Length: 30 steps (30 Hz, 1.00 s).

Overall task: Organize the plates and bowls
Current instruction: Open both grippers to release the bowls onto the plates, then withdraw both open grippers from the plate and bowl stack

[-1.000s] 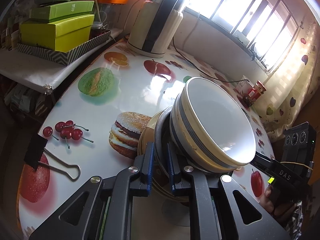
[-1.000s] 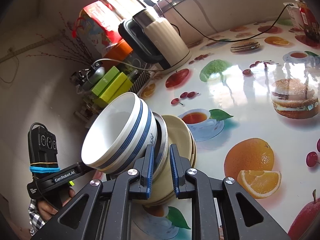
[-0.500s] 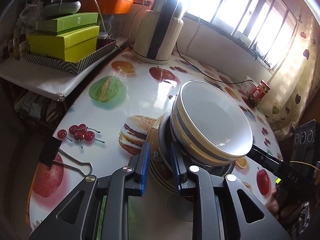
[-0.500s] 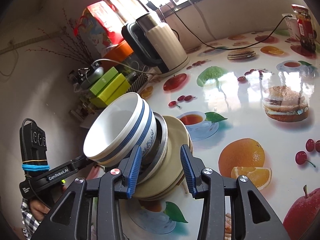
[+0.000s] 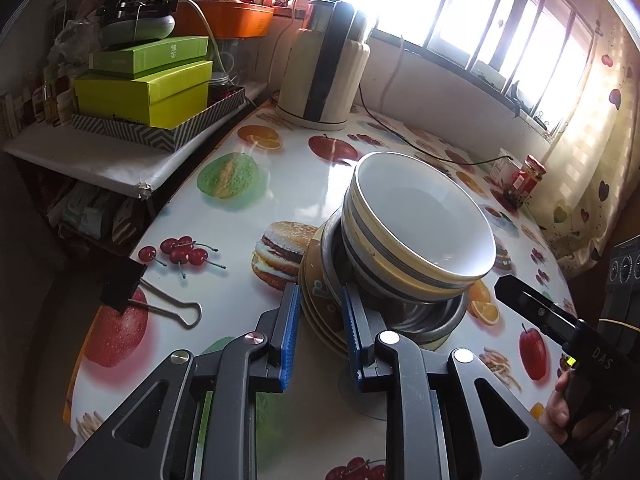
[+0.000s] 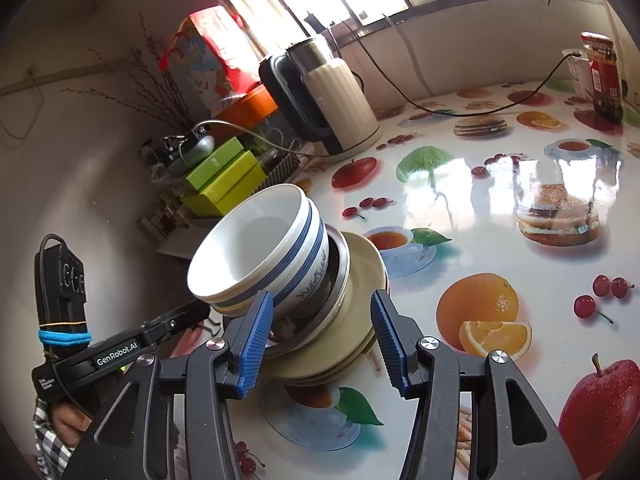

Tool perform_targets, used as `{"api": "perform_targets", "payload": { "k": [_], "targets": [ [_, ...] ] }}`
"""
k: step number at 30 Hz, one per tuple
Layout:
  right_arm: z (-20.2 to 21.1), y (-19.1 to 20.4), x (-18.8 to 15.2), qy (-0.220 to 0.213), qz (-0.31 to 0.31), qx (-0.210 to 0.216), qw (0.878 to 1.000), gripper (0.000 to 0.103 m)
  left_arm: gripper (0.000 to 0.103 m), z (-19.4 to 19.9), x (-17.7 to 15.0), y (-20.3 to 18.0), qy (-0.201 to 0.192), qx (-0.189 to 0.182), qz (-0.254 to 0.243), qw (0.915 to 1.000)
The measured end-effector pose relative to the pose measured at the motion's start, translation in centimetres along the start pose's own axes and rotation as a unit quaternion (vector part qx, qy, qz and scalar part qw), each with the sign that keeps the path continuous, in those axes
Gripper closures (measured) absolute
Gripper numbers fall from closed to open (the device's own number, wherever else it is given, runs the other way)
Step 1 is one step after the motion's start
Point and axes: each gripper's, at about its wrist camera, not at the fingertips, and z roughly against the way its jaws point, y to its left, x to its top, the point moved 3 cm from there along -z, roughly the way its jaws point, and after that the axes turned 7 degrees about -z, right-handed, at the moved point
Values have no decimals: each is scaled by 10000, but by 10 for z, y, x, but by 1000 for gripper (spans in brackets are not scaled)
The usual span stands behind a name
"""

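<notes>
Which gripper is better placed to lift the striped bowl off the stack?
Probably the right gripper: its jaws, just opened wide, straddle the steel bowl right beside the striped bowl. The left gripper, just opened slightly, straddles only the plates below.

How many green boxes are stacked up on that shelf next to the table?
2: the bigger green box sits on a zigzag-patterned tray, and the flatter green box lies on top of it. Others may be hidden behind.

"GenRobot.AI" on left gripper (image 6: 120, 354) body; "DAS" on right gripper (image 5: 600, 364) body.
</notes>
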Motion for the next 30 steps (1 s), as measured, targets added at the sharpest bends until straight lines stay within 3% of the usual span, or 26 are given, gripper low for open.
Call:
{"api": "perform_targets", "payload": {
  "k": [15, 30],
  "targets": [
    [11, 12, -34, 109, 442, -583, 9973, 42, 80, 4, -39, -16, 114, 532, -239, 9982],
    [10, 14, -68, 363, 649, -1179, 9902, 36, 80, 3, -74, -36, 294, 827, -562, 9946]
  ]
}}
